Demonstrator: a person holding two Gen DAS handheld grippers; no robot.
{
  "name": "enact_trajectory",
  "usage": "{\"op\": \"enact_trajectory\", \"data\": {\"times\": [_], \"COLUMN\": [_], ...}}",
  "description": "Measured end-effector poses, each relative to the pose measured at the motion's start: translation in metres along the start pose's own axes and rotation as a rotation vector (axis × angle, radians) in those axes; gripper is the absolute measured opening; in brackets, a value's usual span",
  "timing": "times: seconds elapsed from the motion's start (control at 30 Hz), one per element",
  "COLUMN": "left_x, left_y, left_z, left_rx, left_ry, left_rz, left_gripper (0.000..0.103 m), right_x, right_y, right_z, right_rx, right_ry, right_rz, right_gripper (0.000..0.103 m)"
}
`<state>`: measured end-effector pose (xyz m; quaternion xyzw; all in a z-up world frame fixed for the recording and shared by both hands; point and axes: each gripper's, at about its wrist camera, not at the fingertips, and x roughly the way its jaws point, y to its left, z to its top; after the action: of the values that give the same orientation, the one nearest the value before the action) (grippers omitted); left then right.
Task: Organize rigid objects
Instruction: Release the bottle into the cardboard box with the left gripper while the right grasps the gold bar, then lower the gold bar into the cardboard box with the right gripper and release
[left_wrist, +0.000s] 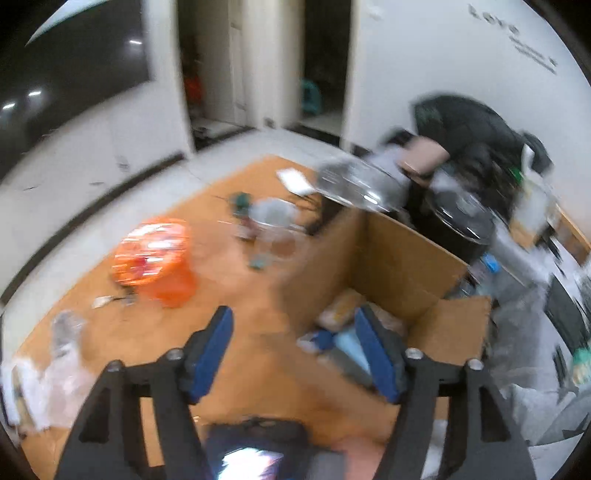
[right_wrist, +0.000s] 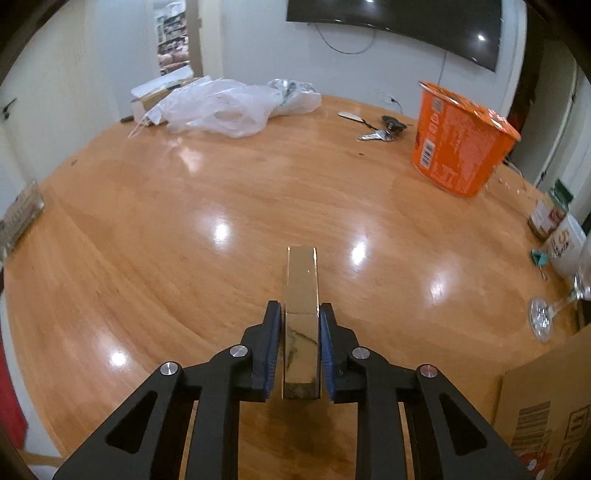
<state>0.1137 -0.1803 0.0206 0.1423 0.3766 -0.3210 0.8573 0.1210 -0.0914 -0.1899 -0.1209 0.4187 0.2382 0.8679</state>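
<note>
gold box (right_wrist: 301, 295): clamped in right tongs (right_wrist: 301, 343), long axis pointing away; cardboard box (right_wrist: 546, 406) near right. left tongs (left_wrist: 295, 350) wide, empty.

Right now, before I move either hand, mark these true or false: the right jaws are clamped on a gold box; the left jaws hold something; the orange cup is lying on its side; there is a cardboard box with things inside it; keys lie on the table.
1. The right gripper is clamped on a gold box. True.
2. The left gripper holds something. False: its jaws stand wide apart with nothing between them.
3. The orange cup lies on its side. False: it stands on its base, lid on top.
4. The cardboard box has things inside. True, though blur hides what they are.
5. Keys lie on the table. True, near the orange cup.
</note>
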Motion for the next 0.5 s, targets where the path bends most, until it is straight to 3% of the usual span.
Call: {"op": "enact_trajectory", "data": {"times": [0.13,0.2,0.4,0.5], "left_x": [-0.041,-0.05,-0.06,-0.054], "left_y": [0.052,0.073,0.112,0.114], "left_z": [-0.035,-0.054,-0.118,-0.137], "left_rx": [-0.127,-0.184,-0.341,-0.368], "left_ry": [-0.073,-0.086,-0.101,-0.103], "left_rz": [0.177,0.227,0.288,0.247], "left_gripper": [0.078,0.083,0.086,0.087], "right_x": [-0.005,-0.014,-0.079,-0.127], "right_y": [-0.004,-0.004,0.0,-0.002], "right_z": [-0.003,-0.005,-0.011,-0.007], "right_rx": [0.031,0.038,0.043,0.033], "right_ry": [-0.001,-0.013,-0.075,-0.135], "right_rz": [0.034,0.057,0.13,0.129], "right_gripper": [0.013,0.013,0.013,0.013]}}
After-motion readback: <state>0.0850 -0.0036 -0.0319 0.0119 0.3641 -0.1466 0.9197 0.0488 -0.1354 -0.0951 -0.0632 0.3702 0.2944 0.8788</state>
